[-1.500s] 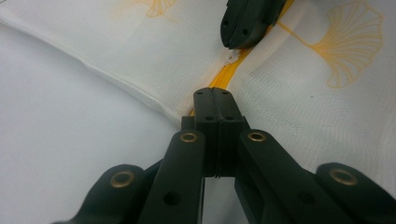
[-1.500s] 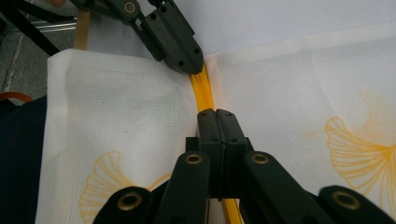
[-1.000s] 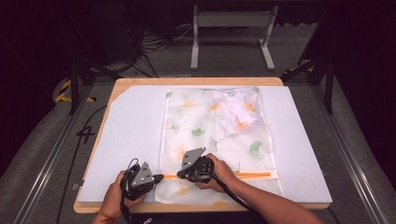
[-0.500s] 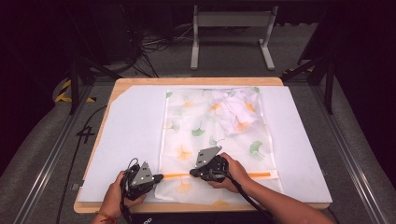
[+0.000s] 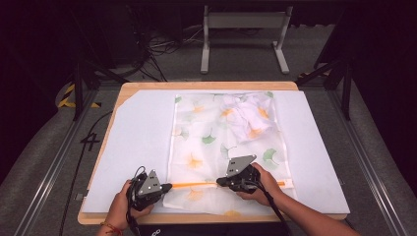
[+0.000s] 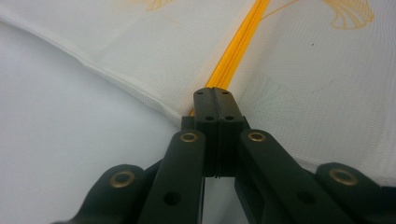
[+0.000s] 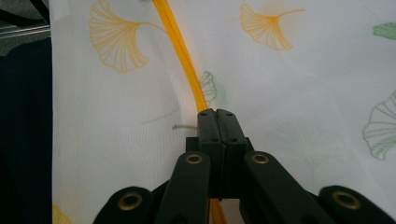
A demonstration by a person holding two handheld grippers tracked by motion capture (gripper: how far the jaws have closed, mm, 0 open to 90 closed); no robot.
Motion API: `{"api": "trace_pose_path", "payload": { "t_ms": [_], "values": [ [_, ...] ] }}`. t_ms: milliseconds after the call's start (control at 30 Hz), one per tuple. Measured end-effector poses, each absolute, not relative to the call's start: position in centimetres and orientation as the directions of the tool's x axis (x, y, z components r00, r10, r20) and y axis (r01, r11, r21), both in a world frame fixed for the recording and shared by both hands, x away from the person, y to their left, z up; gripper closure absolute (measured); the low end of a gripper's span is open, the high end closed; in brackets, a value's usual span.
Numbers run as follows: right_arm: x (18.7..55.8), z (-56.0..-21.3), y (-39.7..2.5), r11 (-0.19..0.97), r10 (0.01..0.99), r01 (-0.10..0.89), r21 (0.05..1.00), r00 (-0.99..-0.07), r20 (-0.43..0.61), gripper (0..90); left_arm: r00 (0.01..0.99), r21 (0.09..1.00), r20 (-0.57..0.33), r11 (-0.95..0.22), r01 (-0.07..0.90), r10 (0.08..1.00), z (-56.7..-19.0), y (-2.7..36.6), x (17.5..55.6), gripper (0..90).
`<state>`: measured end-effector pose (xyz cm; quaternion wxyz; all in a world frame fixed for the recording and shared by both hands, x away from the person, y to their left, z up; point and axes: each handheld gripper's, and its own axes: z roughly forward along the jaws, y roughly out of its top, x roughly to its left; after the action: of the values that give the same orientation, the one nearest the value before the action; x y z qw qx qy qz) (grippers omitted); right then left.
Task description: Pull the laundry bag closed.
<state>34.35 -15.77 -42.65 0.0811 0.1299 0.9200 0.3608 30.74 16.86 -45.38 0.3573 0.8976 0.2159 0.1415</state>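
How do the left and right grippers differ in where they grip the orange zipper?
The left gripper pinches the orange zipper at the mesh bag's left edge; the right gripper holds it mid-bag. The left hand lies off the bag, the right hand over it. Both are shut on the zipper.

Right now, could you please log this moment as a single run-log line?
left gripper: shut on orange zipper at bag's left edge | right gripper: shut on orange zipper mid-run | mesh bag: flat on white mat

even overhead light brightens the white table cover (image 5: 137, 142); surroundings fall dark. high view is soft, close views blur toward their far edges.
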Motion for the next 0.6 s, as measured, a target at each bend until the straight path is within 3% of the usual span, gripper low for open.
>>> {"api": "trace_pose_path", "payload": {
  "t_ms": [600],
  "values": [
    [33.5,-41.8,-19.4,0.688,0.344,0.211,0.694,-0.937,-0.057,90.0,0.869,0.699,0.1,-0.656,0.285,0.485,-45.3,16.9,30.8,90.0]
  ]
}}
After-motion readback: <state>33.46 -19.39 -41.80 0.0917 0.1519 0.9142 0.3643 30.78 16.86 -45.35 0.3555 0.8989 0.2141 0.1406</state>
